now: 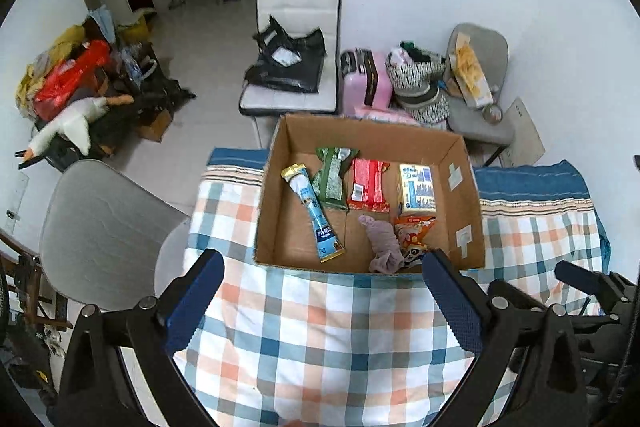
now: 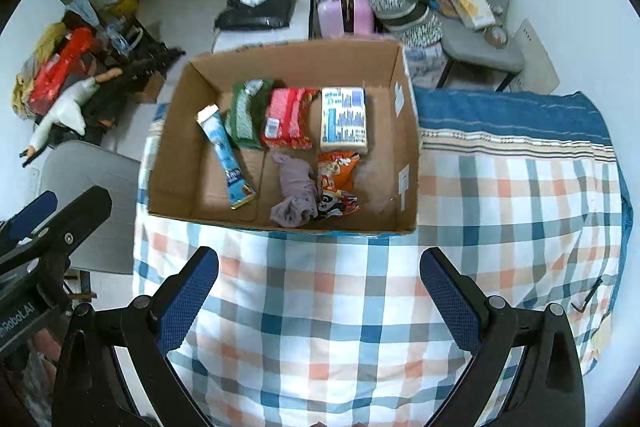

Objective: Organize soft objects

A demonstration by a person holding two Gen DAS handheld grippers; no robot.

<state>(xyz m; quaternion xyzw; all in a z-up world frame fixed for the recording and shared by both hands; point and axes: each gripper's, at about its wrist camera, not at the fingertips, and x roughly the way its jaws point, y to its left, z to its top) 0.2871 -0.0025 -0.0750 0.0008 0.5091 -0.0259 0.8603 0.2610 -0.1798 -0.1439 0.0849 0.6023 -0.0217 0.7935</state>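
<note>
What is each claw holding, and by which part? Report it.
Nothing is held. The left claw and the right claw are both open over the checked cloth, short of the box; the sock lies untouched inside.

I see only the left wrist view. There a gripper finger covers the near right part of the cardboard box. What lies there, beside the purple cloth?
Observer: The right wrist view shows an orange snack packet in full. It lies on the box floor and touches the right side of the purple cloth.
Operator: Is the right gripper holding something? I see only its side.
Observer: No. The right gripper is open and empty, above the checked cloth in front of the cardboard box.
Operator: Is there free floor between the packet and the right wall?
Observer: Yes, bare cardboard shows between them.
</note>
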